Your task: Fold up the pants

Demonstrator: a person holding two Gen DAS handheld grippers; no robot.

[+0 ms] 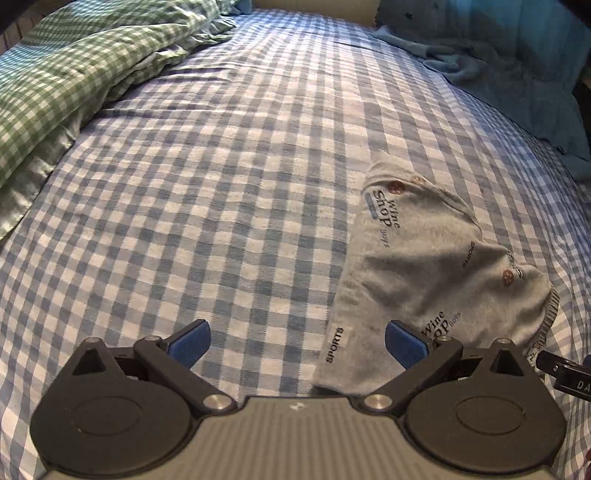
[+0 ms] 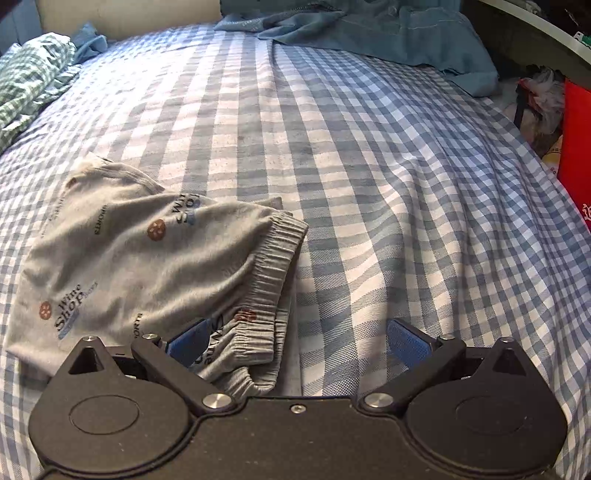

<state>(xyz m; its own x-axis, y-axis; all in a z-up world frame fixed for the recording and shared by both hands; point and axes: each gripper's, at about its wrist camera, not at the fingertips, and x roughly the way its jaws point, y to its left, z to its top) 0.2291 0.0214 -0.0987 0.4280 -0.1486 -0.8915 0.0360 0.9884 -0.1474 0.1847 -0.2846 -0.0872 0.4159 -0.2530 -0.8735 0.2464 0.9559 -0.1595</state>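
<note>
Grey printed pants (image 2: 147,266) lie folded into a compact bundle on the checked bedsheet (image 1: 207,192). Left gripper (image 1: 297,341) and right gripper (image 2: 297,341) both gape, holding nothing. Judgement: lift clear without snagging the waistband (image 2: 273,254); flatten any loose edge.

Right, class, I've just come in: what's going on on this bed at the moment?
A person is folding pants with a gripper in each hand. The grey printed pants lie folded into a compact bundle on the blue checked bedsheet, waistband on the right. Both the left gripper and the right gripper are open and hold nothing. A green checked cloth and a teal cloth lie bunched at the far end of the bed.
</note>
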